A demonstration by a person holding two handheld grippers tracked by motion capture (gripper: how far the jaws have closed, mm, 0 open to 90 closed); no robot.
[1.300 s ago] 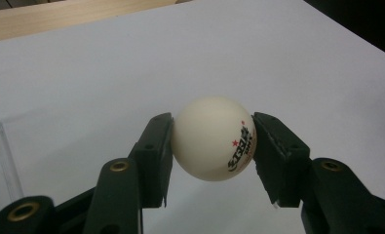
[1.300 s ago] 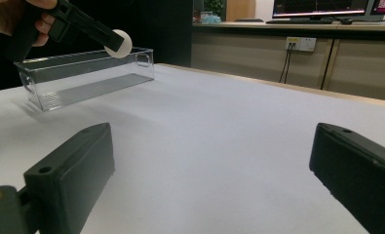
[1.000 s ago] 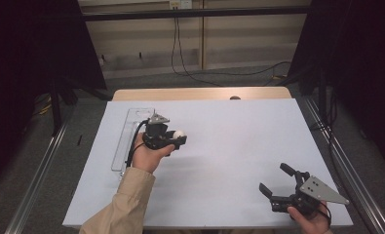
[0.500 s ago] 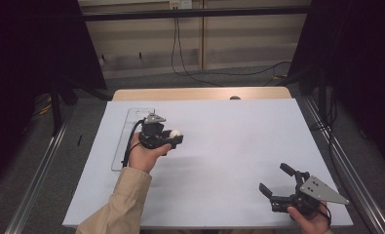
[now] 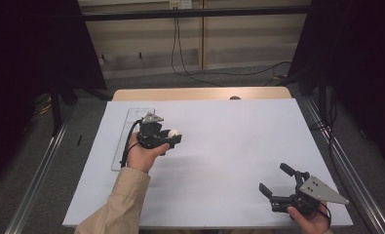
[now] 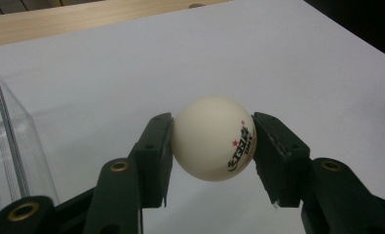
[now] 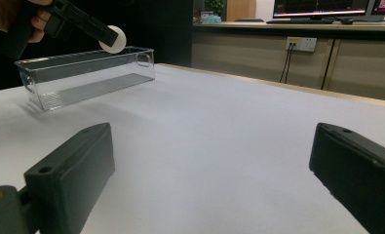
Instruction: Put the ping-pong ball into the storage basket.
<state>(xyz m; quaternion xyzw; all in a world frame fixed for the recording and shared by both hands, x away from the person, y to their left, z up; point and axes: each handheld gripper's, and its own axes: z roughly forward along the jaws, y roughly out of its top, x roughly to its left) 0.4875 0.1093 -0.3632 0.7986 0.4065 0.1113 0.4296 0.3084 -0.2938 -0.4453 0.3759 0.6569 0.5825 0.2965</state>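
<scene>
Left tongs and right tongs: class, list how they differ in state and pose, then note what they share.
The left tongs are shut on a white ball; the right tongs stand open with nothing between them. The left tongs are held up beside the clear tray; the right tongs sit low near the table's front edge. Both are black, two-jawed, and each held in one hand.
</scene>
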